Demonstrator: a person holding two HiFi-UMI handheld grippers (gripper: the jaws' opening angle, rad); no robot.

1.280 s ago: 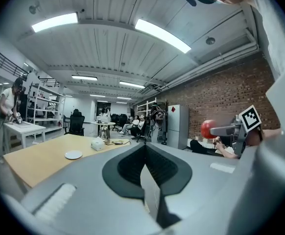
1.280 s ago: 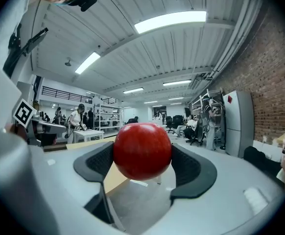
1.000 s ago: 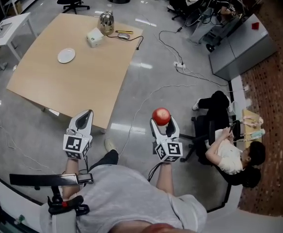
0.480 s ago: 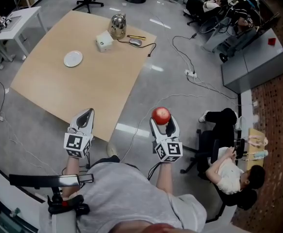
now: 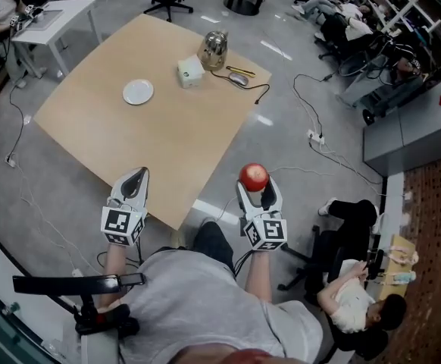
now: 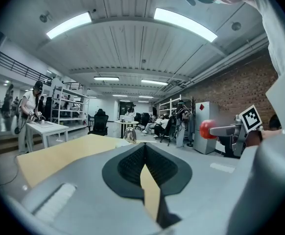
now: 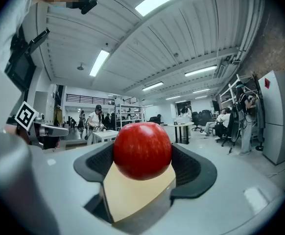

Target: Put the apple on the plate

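While the right tongs [image 5: 255,189] are clamped on the red apple [image 5: 254,176], which sits between the two dark pads at their tip, the left tongs [image 5: 134,179] have their jaws pressed together with nothing between them. Both are held in the air at the near side of the tan wooden surface [image 5: 160,146]. The left shows against its near edge, and the right is out over the grey floor [image 5: 296,158] beside its corner. The white plate [image 5: 138,92] lies toward the far side of the surface, well apart from the apple. Beyond the plate stand a small white box [image 5: 190,72] and a shiny metal kettle [image 5: 213,48], just beside each other.
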